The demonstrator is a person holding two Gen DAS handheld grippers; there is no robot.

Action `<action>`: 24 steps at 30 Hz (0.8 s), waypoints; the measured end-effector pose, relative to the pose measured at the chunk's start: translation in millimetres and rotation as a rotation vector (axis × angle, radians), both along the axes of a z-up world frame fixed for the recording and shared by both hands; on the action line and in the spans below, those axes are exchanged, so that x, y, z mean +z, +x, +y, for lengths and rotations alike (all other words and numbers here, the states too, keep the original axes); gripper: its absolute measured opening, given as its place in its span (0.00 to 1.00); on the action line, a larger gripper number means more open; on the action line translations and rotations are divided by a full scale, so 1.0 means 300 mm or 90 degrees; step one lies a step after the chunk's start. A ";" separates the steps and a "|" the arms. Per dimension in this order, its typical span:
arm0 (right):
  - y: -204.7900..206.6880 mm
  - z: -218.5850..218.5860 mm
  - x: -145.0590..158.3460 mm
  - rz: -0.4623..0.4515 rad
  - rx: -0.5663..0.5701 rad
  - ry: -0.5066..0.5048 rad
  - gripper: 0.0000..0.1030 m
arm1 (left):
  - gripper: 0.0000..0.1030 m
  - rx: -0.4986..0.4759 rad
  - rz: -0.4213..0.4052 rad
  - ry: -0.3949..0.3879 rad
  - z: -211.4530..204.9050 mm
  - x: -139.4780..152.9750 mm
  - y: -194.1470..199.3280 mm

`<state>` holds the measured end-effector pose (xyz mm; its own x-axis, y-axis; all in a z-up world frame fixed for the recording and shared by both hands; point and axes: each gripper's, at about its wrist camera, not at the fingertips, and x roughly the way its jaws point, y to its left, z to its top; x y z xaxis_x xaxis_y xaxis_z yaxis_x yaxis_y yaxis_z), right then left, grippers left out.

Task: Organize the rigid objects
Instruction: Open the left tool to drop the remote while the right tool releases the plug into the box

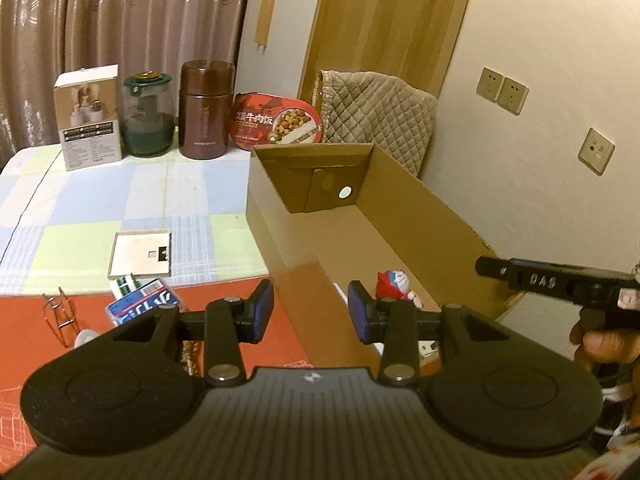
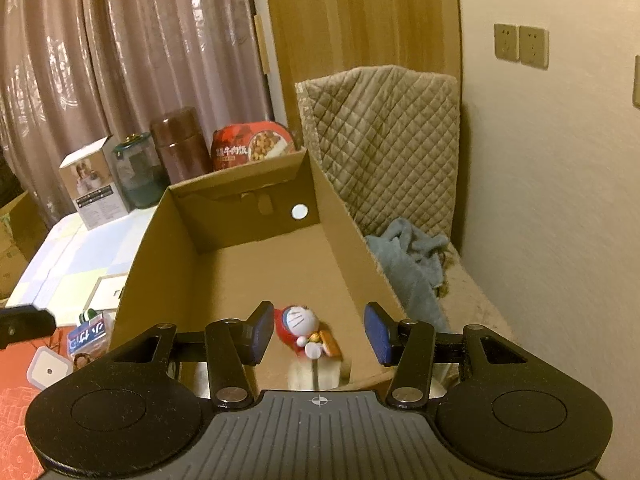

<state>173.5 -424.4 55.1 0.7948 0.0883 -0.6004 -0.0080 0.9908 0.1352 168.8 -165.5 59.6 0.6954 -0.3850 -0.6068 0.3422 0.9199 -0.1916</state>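
Observation:
A long open cardboard box (image 1: 404, 208) (image 2: 160, 248) stands on the table's right side. A small Doraemon figure (image 2: 302, 330) in red lies on the box floor near its front end; it also shows in the left wrist view (image 1: 394, 285). My right gripper (image 2: 318, 334) is open and empty, hovering over the figure above the box. My left gripper (image 1: 310, 312) is open and empty, above the box's left wall. The right gripper's body (image 1: 560, 284) shows at the right edge of the left wrist view.
At the table's back stand a white product box (image 1: 90, 118), a green-lidded glass jar (image 1: 146, 114), a brown flask (image 1: 206, 110) and a red meal bowl (image 1: 278, 122). A flat white square box (image 1: 140, 254), a blue packet (image 1: 142, 306) and a wire clip (image 1: 60, 314) lie left of the box. A quilted chair (image 2: 384, 140) stands behind.

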 end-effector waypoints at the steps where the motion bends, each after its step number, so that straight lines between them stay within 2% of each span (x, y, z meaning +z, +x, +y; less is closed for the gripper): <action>1: -0.006 -0.001 0.011 -0.005 -0.003 0.002 0.50 | 0.34 0.004 -0.003 0.001 0.011 0.002 -0.009; 11: -0.148 0.053 0.130 -0.046 -0.001 0.050 0.57 | 0.35 0.055 -0.020 0.026 0.157 0.035 -0.096; 17: -0.242 0.159 0.135 -0.035 0.021 0.061 0.60 | 0.39 0.073 -0.018 0.048 0.249 0.032 -0.163; 24: -0.326 0.272 0.120 -0.013 0.051 0.054 0.62 | 0.48 0.095 -0.012 0.058 0.355 0.015 -0.245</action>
<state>75.6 -342.8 90.9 0.7951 0.2014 -0.5720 -0.0902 0.9720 0.2169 95.3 -59.1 64.1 0.7525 -0.2200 -0.6208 0.2027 0.9742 -0.0997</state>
